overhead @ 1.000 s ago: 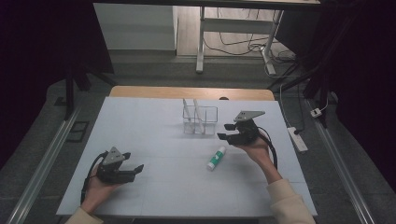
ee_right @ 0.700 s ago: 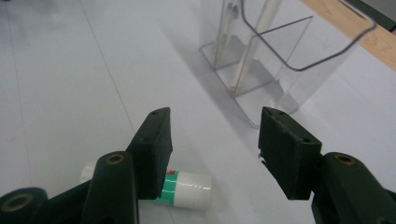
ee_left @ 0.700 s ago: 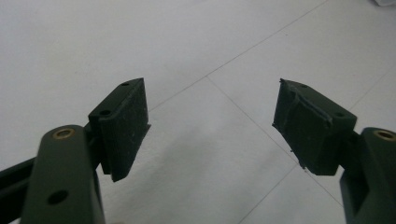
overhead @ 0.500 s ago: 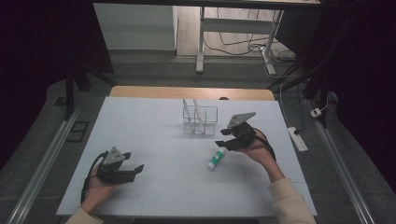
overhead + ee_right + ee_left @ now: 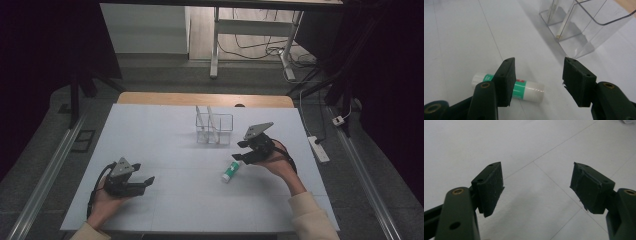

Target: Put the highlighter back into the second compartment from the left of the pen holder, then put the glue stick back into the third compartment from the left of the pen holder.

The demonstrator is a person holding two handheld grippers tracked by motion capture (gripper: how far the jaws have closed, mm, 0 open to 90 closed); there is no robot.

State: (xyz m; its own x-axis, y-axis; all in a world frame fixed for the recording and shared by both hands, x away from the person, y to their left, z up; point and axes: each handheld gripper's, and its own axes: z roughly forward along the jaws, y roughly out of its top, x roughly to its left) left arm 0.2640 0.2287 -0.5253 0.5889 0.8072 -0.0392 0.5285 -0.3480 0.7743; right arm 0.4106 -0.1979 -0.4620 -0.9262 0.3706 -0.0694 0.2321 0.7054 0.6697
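Nearest the camera, a person's left hand holds the left gripper (image 5: 146, 181) low over the white tabletop (image 5: 165, 145), its jaws spread wide with nothing between them, well apart from the work. Farther along on the right side, the right gripper (image 5: 239, 156) hovers with its jaws parted just above a glue stick (image 5: 230, 171), a white tube with a green label that lies on its side on the tabletop; in the right gripper view one jaw crosses in front of the tube (image 5: 529, 89) while the other hangs clear to the side, so nothing is gripped yet. Beyond it stands a clear plastic organizer (image 5: 214, 128) with upright dividers and a thin stick in one compartment. The risk appears to be the round tube rolling away if one jaw touches it before the other, or the close catching it off-centre near the cap and letting it slip or swing.
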